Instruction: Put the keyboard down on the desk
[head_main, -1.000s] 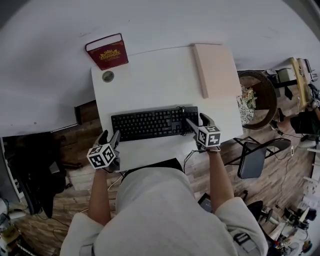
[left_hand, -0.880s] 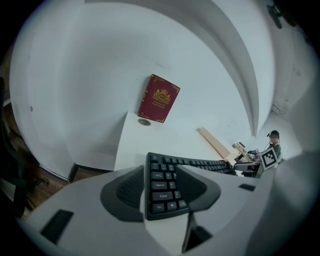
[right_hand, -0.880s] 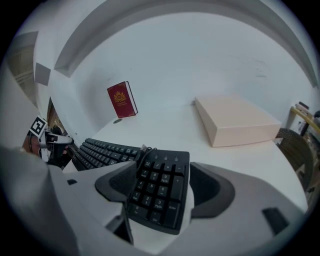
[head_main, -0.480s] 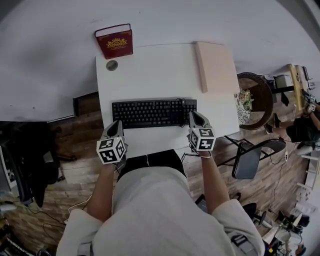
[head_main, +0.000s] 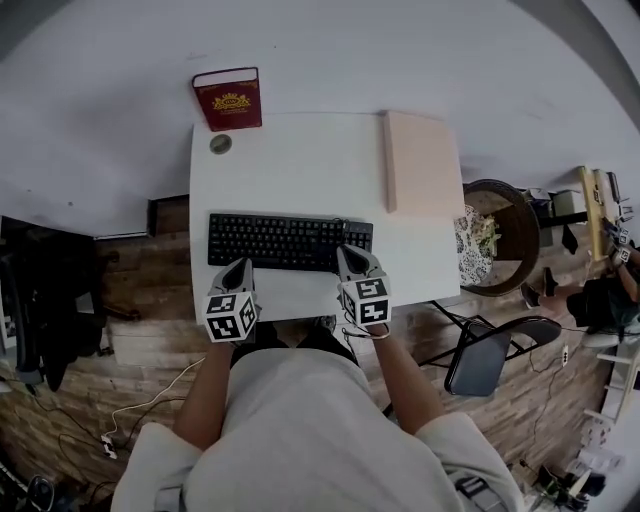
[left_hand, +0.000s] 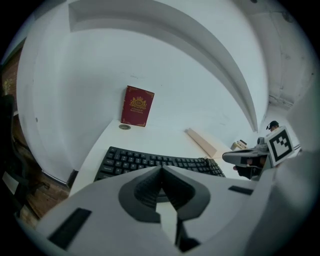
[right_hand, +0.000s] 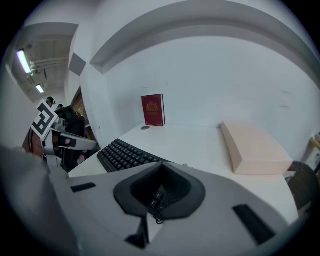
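Keyboard (head_main: 290, 242) lies flat on the white desk (head_main: 300, 170), about mid-desk, its long side running from 9 to 3 o'clock and its keys facing up. That is where the task sentence wants it, and no part of it is lifted in any view.

The left gripper (head_main: 238, 272) sits at the keyboard's 7 o'clock, just off the near edge. Its jaws have their tips together and nothing is between them. The right gripper (head_main: 352, 262) hangs at 5 o'clock, over the near right corner. Its tips also meet, and a few keys show through the hollow behind them. It appears to be above the board, not gripping it.

Judged by its look, the keyboard is a light, stiff plastic slab, long enough to swing or sag out of level if held at one end only. The short ends are the natural holds, one gripper to each, pinching the casing rim, not the keys, which would give and let smooth plastic slip.

A red book (head_main: 228, 98) stands against the wall at 11 o'clock, with a small round disc (head_main: 220, 144) just in front of it. A pale flat box (head_main: 420, 160) lies at 1 o'clock, well apart from the keyboard.
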